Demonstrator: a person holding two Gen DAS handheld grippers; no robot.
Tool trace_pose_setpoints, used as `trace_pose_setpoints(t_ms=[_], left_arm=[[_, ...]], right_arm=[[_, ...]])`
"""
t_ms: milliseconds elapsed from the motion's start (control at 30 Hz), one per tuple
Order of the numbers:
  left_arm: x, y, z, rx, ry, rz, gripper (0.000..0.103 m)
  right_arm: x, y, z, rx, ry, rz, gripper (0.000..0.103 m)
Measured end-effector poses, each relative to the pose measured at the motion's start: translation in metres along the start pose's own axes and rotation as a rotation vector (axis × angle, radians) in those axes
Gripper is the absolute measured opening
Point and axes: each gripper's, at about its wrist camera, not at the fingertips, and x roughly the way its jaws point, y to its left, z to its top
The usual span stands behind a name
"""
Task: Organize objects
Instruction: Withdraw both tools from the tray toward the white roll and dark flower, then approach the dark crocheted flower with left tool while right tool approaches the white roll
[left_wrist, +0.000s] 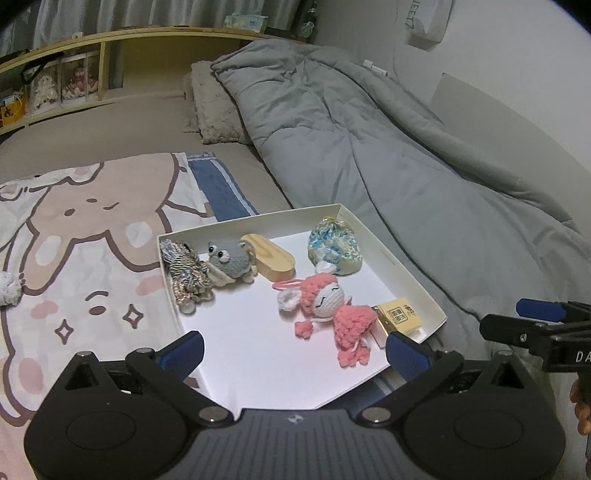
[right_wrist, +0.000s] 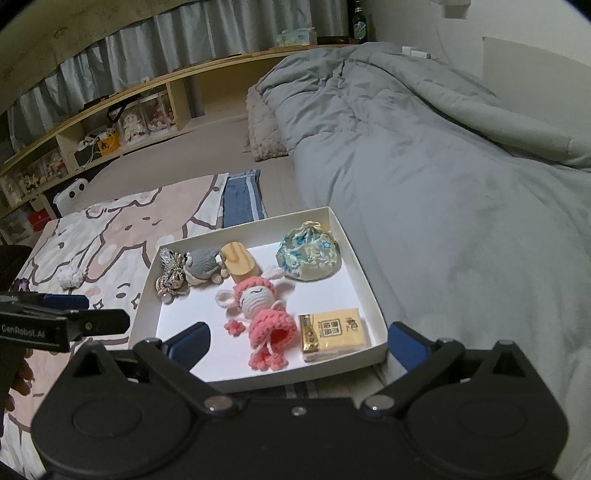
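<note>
**Both grippers wide over the filled tray on the bed**

You are looking down at a bed (left_wrist: 122, 129) with a taupe sheet. A rumpled grey duvet (left_wrist: 369, 147) covers its right side, and a cartoon-rabbit blanket (left_wrist: 74, 236) is spread on the left. A fuzzy beige pillow (left_wrist: 214, 107) lies at the duvet's far edge, beneath a wooden shelf (left_wrist: 110, 40) that runs along the head of the bed.

The white shallow box (right_wrist: 369, 291) sits between blanket and duvet, partly on a blue striped cloth (right_wrist: 242, 203). Everything you are sorting lies inside it. The pink crochet doll (right_wrist: 262, 317) lies on its back near the middle. The floral drawstring pouch (right_wrist: 308, 256) rests in the far right corner. The yellow tissue pack (right_wrist: 334, 330) sits in the near right corner, just beside the doll's skirt. Along the far wall, the wooden block (right_wrist: 240, 264) touches the grey crochet toy (right_wrist: 205, 266), and that toy leans against the beaded tassel charm (right_wrist: 170, 275) in the far left corner. A small white fluffy ball (right_wrist: 70, 277) stays outside the box, on the blanket.

Your left gripper (left_wrist: 293, 352) hangs above the near edge of the box, its blue pads spread fully apart with nothing between them. Your right gripper (right_wrist: 299, 341) hovers over the same edge, also fully released and empty. Each gripper shows at the side of the other's view, with a hand (left_wrist: 581, 406) behind it.
</note>
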Motion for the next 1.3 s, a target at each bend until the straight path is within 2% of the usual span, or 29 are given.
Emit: trace_pose_setpoints(t_ms=[267, 500, 833, 1300], left_arm=[[-0.013, 0.019, -0.003, -0.013, -0.022, 0.006, 0.103], [-0.029, 0.056, 0.000, -0.064, -0.049, 0.040, 0.103], [-0.066, 0.119, 0.009, -0.112, -0.110, 0.162, 0.103], [-0.110, 0.217, 0.006, -0.213, -0.167, 0.327, 0.103]], right_arm=[[0.001, 0.016, -0.002, 0.003, -0.003, -0.006, 0.103], [0.012, 0.042, 0.005, -0.011, -0.013, 0.013, 0.103], [0.038, 0.104, 0.025, -0.056, -0.033, 0.102, 0.103], [0.075, 0.203, 0.042, -0.110, -0.029, 0.218, 0.103]])
